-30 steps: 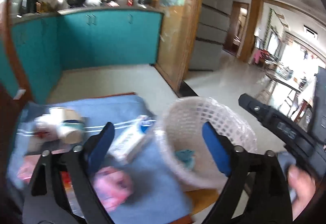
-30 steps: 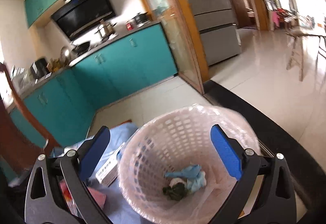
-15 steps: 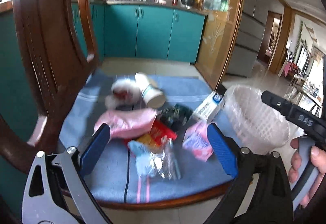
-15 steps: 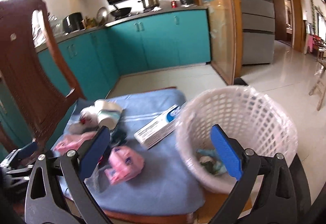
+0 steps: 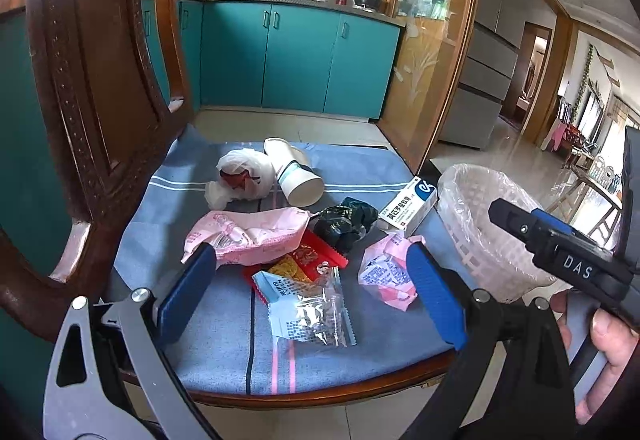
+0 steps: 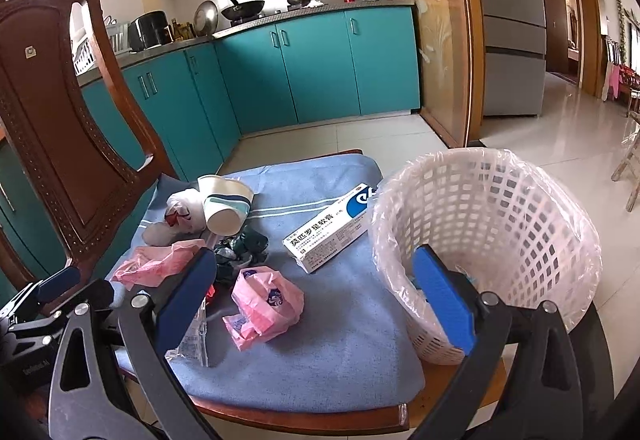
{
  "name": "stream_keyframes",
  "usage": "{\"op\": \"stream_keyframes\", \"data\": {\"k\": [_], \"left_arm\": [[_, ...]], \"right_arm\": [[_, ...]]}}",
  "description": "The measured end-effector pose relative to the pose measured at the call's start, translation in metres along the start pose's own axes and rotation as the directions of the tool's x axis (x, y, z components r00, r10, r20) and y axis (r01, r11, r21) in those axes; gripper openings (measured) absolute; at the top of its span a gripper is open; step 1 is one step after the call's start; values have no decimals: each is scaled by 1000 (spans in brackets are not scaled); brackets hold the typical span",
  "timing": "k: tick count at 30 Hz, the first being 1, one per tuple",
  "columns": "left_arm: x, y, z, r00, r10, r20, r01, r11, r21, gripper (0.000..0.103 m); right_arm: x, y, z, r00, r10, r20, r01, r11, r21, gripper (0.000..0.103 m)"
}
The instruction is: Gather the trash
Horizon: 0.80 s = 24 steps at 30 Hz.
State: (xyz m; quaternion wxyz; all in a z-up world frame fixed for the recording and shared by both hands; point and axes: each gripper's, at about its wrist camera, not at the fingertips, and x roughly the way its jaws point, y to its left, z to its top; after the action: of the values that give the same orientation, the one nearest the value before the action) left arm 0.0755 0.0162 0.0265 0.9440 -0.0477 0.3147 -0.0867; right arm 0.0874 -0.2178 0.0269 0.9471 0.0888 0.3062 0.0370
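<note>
Both wrist views face the chair seat (image 5: pixel 224 340) closely, sharing its litter.

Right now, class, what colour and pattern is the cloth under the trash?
The cloth is blue with thin white, dark and pink stripes, clearest in the left wrist view.

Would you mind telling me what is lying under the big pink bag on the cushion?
A red wrapper pokes out beneath the pink bag's lower edge. How far it runs underneath, and anything else there, is covered.

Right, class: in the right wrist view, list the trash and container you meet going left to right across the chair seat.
Large pink bag → paper cup → small pink wrapper → ointment box → white basket.
</note>
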Motion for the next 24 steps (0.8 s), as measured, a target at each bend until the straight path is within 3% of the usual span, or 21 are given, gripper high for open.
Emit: {"op": "stream_keyframes", "data": {"k": [24], "left_arm": [[4, -5, 1, 1000, 1, -4, -1, 1000, 8, 96]], "right_arm": [[5, 0, -4, 999, 3, -34, -3, 1000, -11, 97]]}}
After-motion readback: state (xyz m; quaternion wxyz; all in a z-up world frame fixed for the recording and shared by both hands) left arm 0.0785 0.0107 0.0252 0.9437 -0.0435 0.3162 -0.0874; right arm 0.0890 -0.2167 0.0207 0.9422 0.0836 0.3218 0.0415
